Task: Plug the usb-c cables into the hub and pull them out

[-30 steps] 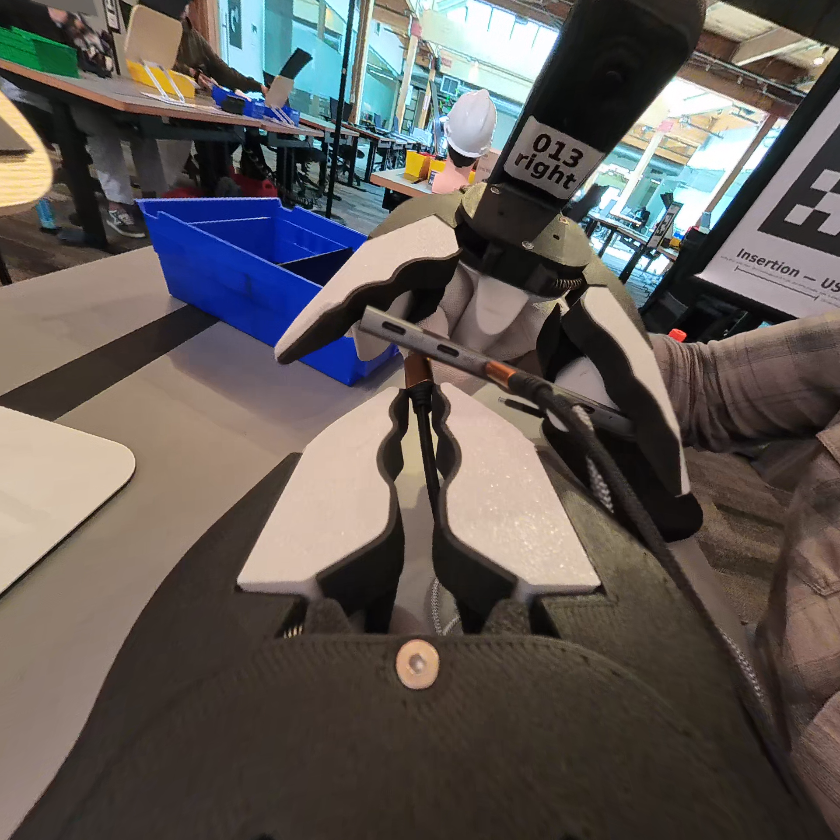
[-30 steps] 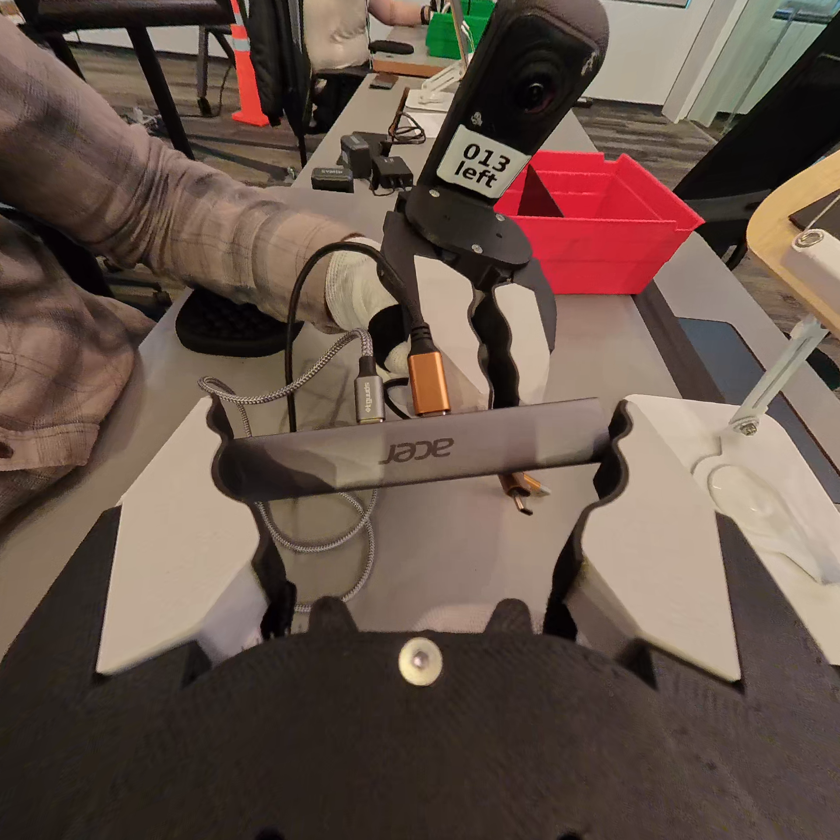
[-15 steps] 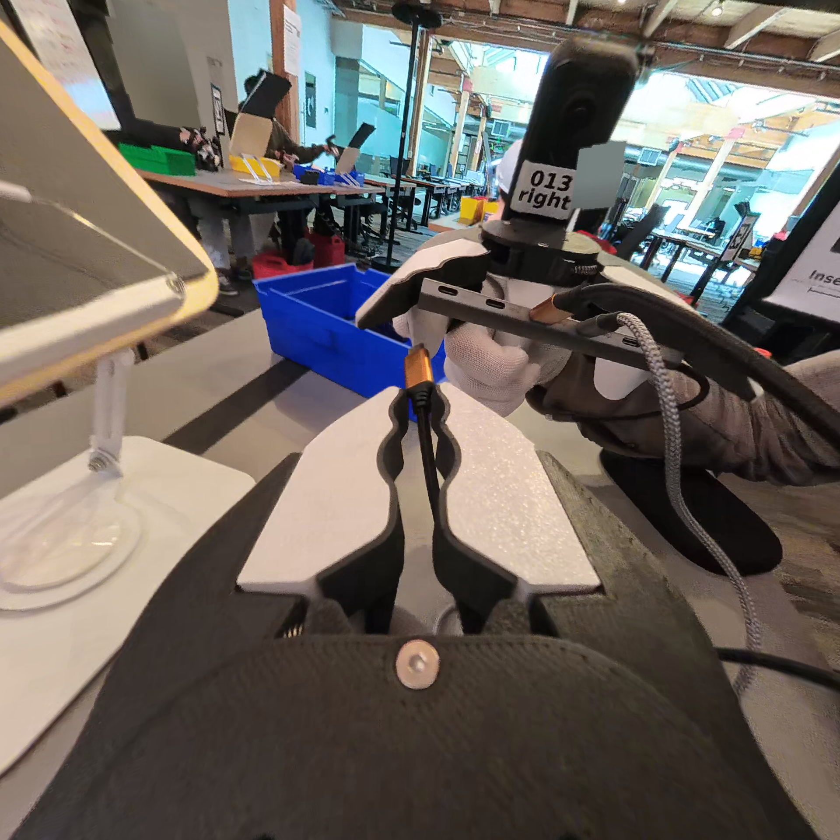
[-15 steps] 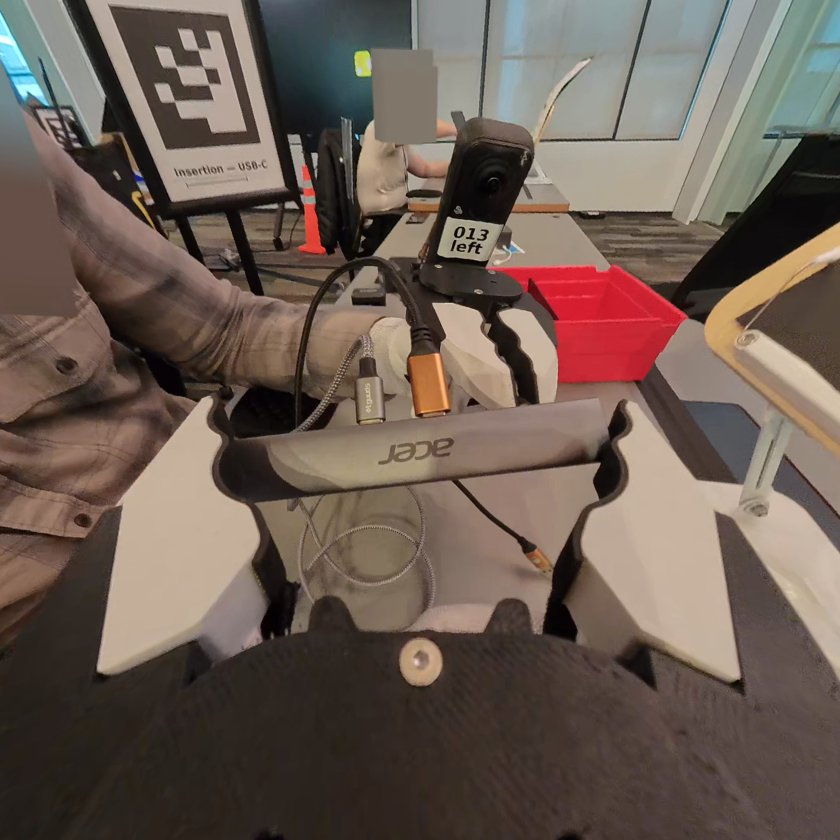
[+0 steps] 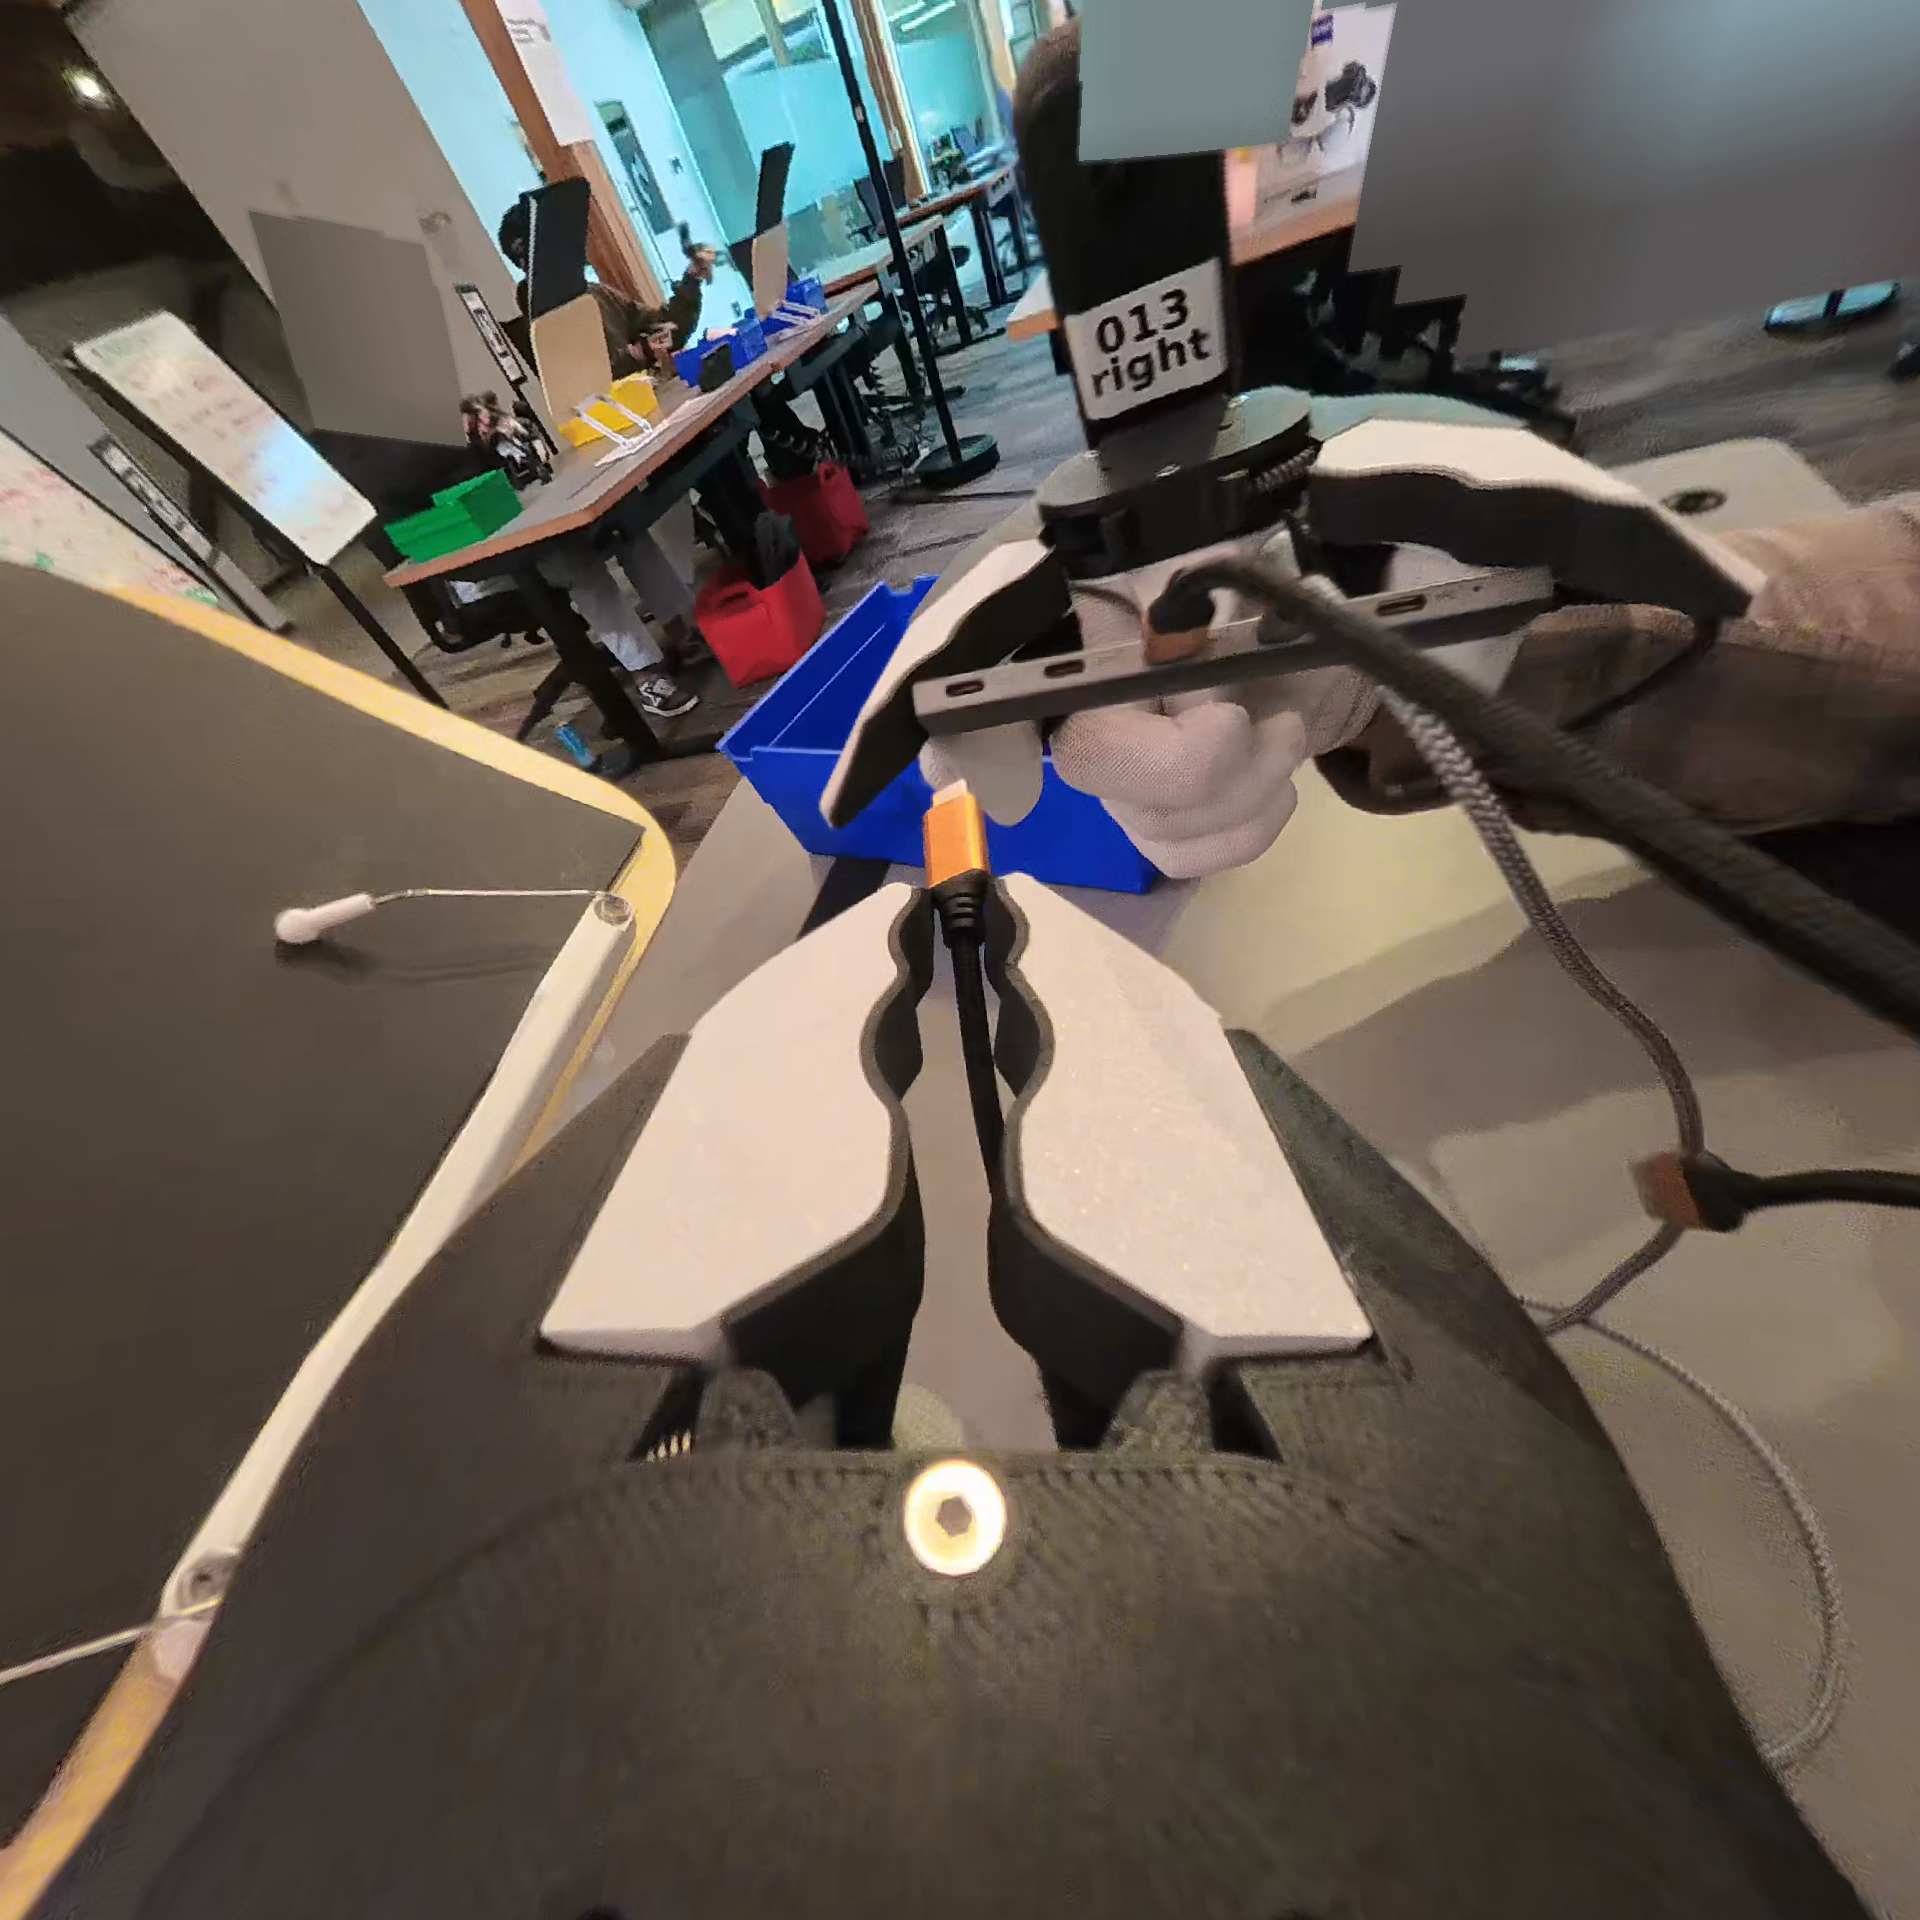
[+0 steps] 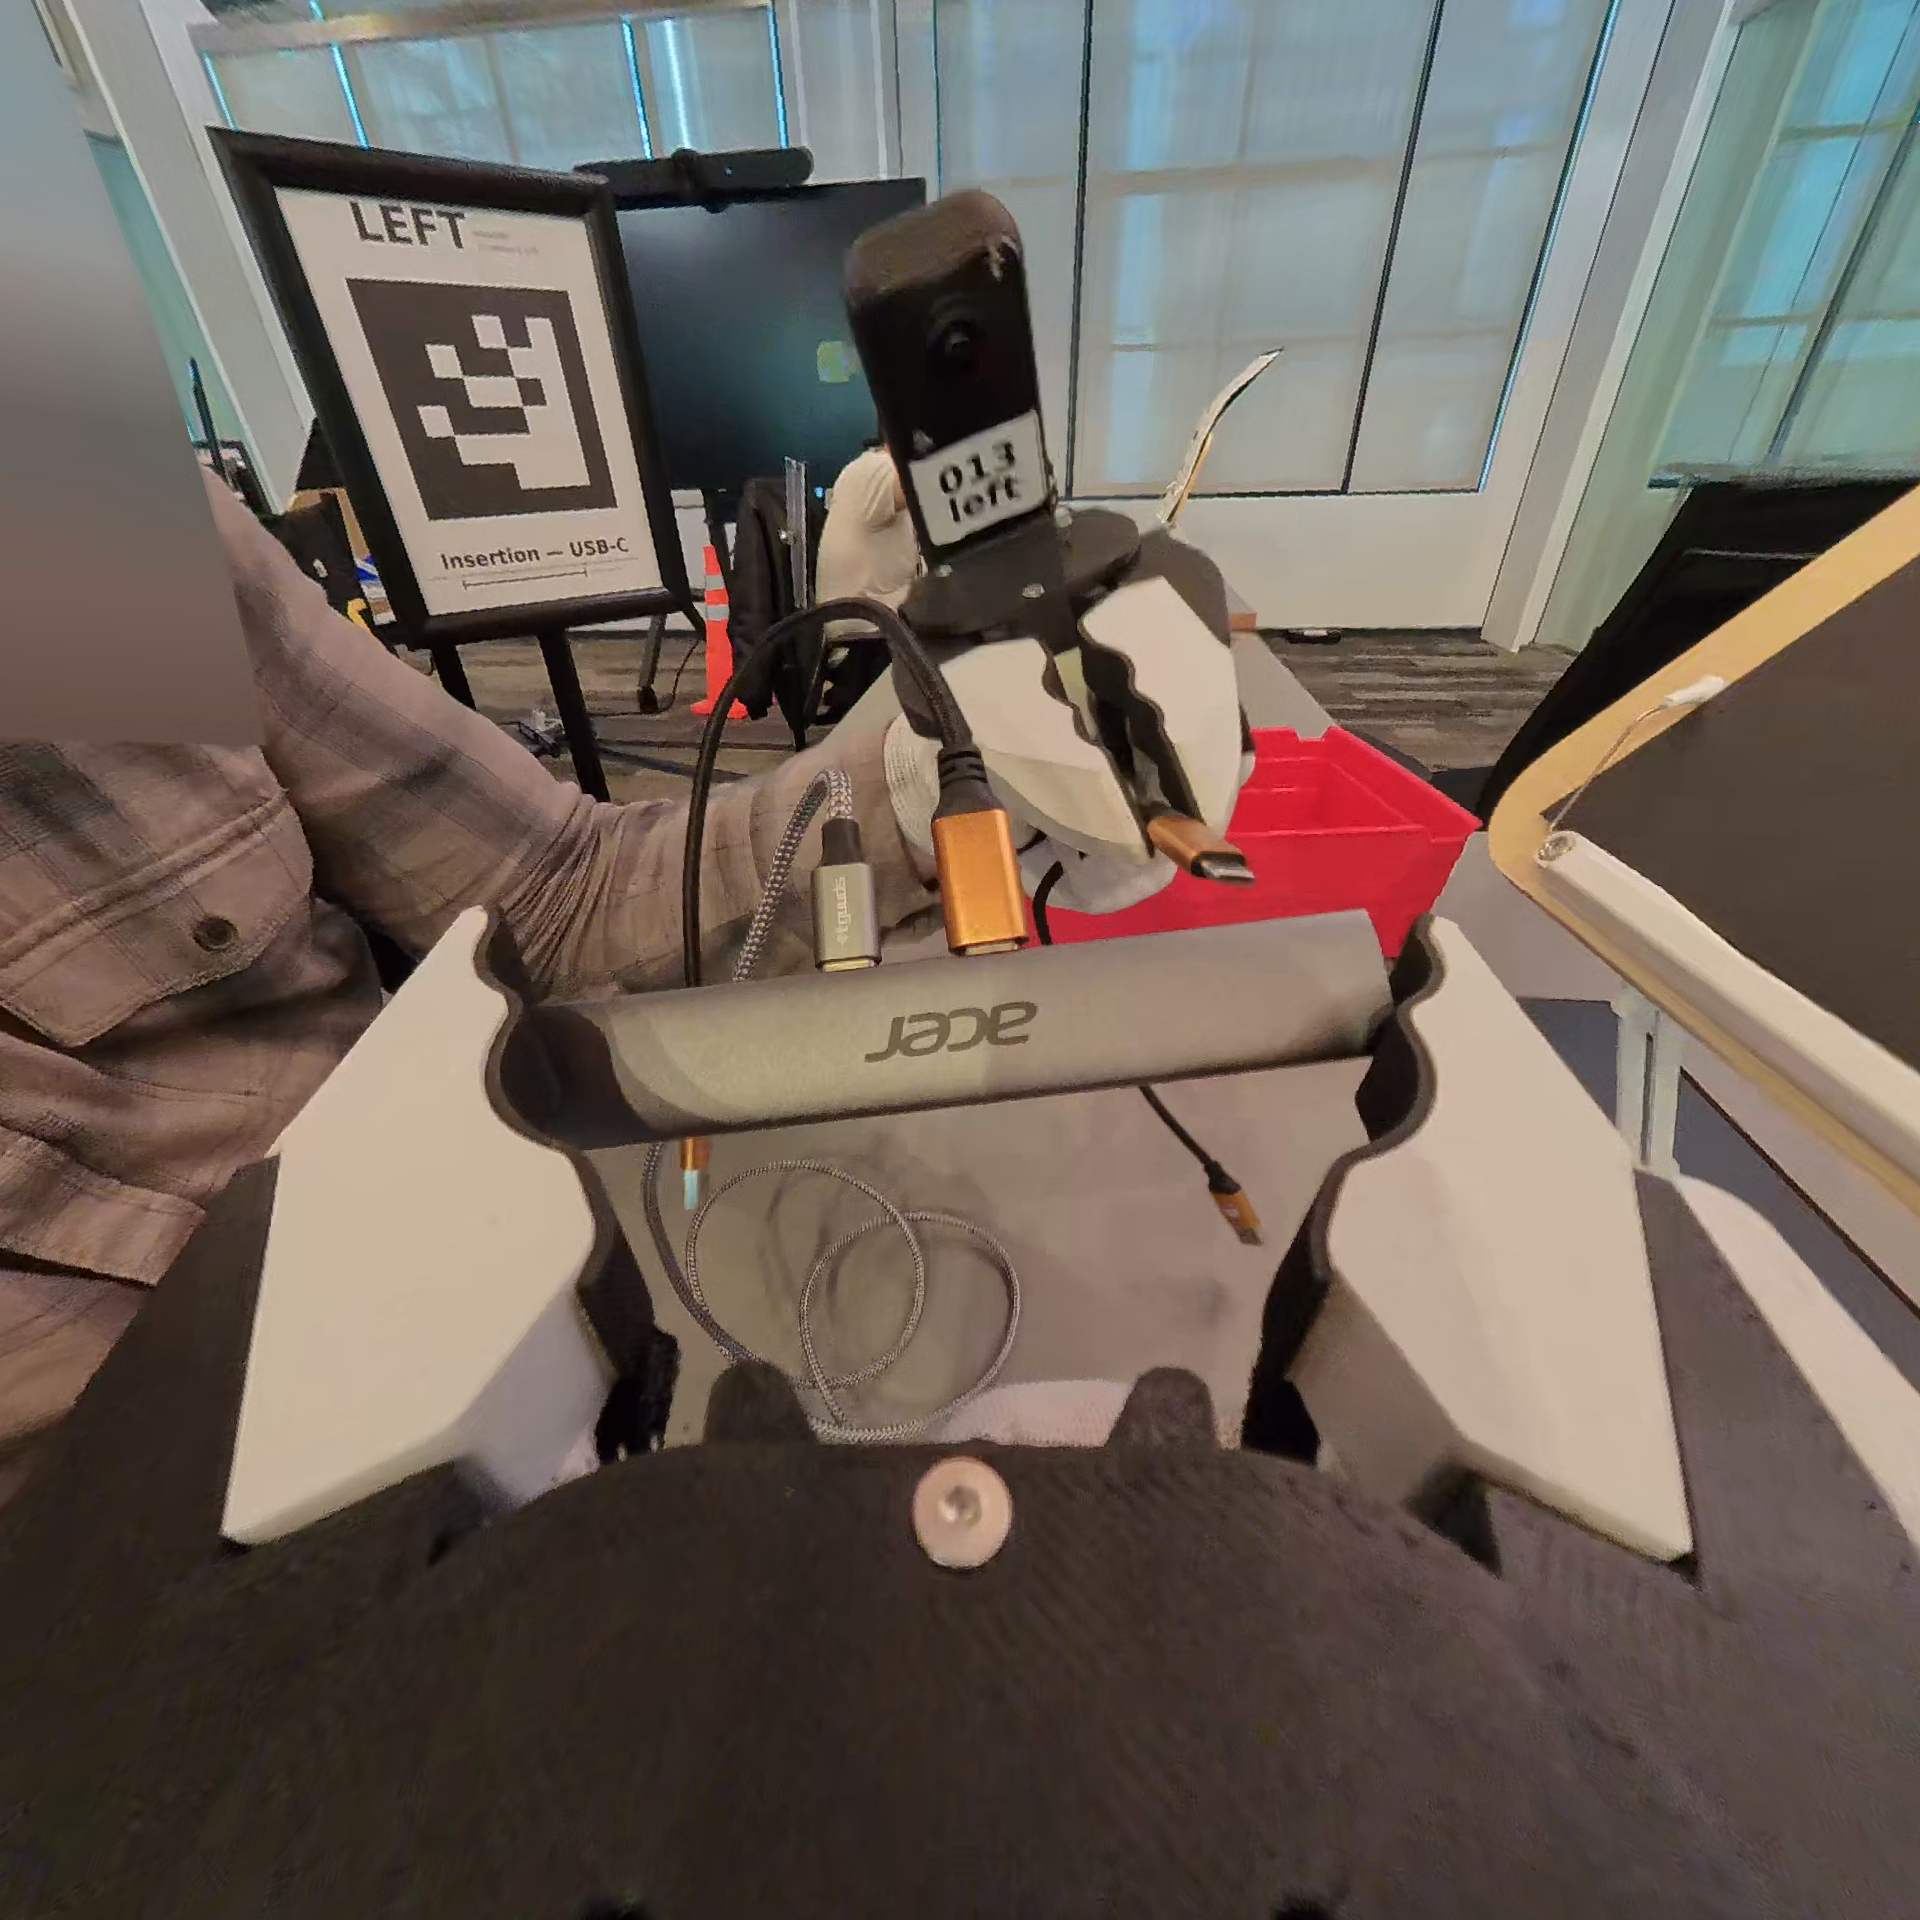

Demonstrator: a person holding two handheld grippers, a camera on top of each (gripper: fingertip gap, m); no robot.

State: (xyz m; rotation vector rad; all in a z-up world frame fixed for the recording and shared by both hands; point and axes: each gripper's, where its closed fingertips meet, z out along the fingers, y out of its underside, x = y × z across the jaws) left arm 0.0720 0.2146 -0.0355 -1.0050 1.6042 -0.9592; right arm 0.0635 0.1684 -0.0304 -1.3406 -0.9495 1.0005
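Your left gripper (image 5: 954,914), clenched on the orange-plug cable (image 5: 954,842), points up-frame at the hub (image 5: 1226,649); your right gripper (image 6: 961,1023) clamps the hub crosswise.

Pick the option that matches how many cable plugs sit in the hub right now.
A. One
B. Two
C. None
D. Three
B: in the right wrist view a silver plug and an orange plug both stand in the edge of the hub, while the third, smaller orange plug is clear of it, pinched in the left tongs.
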